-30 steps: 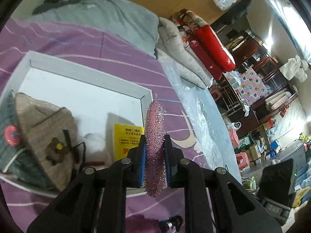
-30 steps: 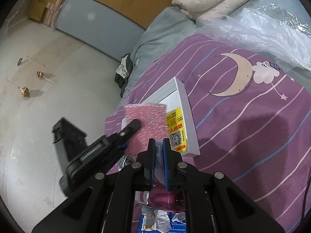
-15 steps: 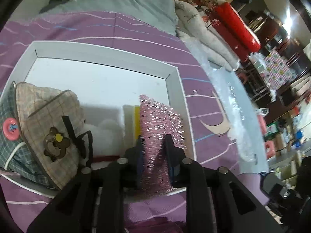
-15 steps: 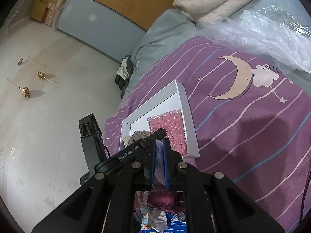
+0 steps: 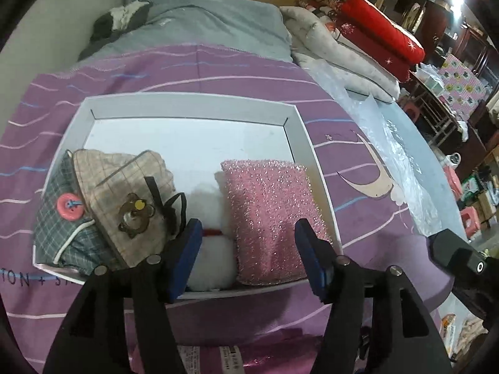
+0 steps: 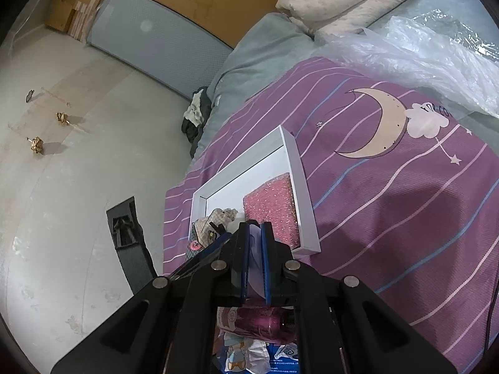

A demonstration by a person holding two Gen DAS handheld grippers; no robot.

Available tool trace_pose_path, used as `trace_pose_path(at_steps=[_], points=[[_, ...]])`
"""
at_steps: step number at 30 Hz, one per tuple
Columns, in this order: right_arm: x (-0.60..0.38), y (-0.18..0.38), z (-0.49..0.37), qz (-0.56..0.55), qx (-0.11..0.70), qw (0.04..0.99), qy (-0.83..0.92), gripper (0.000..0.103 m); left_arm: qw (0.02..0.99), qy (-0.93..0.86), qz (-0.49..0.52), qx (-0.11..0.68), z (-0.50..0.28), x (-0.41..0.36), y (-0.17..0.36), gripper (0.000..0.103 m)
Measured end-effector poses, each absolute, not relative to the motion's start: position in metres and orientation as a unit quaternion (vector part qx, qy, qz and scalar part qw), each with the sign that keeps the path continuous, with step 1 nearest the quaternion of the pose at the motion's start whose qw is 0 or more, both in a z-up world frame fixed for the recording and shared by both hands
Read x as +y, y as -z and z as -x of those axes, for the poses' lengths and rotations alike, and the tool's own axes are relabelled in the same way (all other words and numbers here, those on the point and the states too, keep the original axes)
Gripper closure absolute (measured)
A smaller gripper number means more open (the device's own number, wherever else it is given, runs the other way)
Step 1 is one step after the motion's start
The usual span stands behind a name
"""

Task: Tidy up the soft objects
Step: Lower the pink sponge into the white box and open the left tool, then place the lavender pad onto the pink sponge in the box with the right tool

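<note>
So the left gripper (image 5: 246,255) has just been spreading its jaws and now they stand wide apart, nothing pinched. The pink glittery sponge (image 5: 269,215) lies flat in the white tray (image 5: 193,106), partly in the gap between the two blue pads (image 5: 187,258) but neither pad presses on it, so it's let go. The gripper tips steeply down over the tray's near edge.

Inside the tray, the sponge sits against the right-hand wall. Just to its left is a white fluffy thing (image 5: 209,249) with a bit of red on it, touching the sponge. Further left in the tray is a plaid hat (image 5: 124,193) with a little bear badge, lying on a green checked fabric piece (image 5: 59,227) with a pink button.

The right gripper (image 6: 254,258) is clenched nearly all the way, slanting down toward the tray's near corner. Something pale shows in the thin slit between its pads, can't tell what it is. The tray rests on a purple striped bedspread (image 6: 389,202).
</note>
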State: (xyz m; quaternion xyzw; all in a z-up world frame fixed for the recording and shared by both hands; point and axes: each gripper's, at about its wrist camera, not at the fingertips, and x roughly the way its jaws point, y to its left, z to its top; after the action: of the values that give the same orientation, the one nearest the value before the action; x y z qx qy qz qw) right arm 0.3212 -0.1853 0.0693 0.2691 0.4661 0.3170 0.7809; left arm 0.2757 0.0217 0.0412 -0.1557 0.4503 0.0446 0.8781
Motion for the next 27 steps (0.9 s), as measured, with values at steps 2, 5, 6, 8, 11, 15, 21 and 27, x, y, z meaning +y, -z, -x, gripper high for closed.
trace_pose_path(at_steps=[2, 5, 6, 8, 11, 15, 21, 27], points=[[-0.183, -0.07, -0.321, -0.267, 0.467, 0.781, -0.319, 0.097, 0.878, -0.039, 0.165, 0.448, -0.276, 0.026, -0.039, 0.058], [-0.18, -0.071, -0.32, -0.263, 0.466, 0.781, -0.321, 0.097, 0.869, -0.011, 0.19, 0.457, -0.284, 0.028, -0.034, 0.076], [-0.179, -0.071, -0.32, -0.262, 0.466, 0.782, -0.321, 0.097, 0.866, -0.007, 0.195, 0.46, -0.286, 0.027, -0.032, 0.076], [-0.178, -0.072, -0.319, -0.26, 0.465, 0.783, -0.322, 0.097, 0.868, -0.009, 0.193, 0.458, -0.285, 0.025, -0.029, 0.076], [-0.177, -0.073, -0.319, -0.258, 0.464, 0.785, -0.32, 0.097, 0.87, -0.006, 0.197, 0.452, -0.282, 0.025, -0.031, 0.076], [-0.175, -0.073, -0.319, -0.256, 0.466, 0.786, -0.315, 0.097, 0.873, -0.015, 0.207, 0.442, -0.271, 0.032, -0.04, 0.071], [-0.167, -0.075, -0.317, -0.253, 0.463, 0.788, -0.316, 0.097, 0.892, -0.033, 0.186, 0.411, -0.247, 0.039, -0.062, 0.054], [-0.155, -0.085, -0.317, -0.248, 0.452, 0.794, -0.322, 0.097, 0.905, -0.089, 0.165, 0.383, -0.236, 0.054, -0.073, 0.048]])
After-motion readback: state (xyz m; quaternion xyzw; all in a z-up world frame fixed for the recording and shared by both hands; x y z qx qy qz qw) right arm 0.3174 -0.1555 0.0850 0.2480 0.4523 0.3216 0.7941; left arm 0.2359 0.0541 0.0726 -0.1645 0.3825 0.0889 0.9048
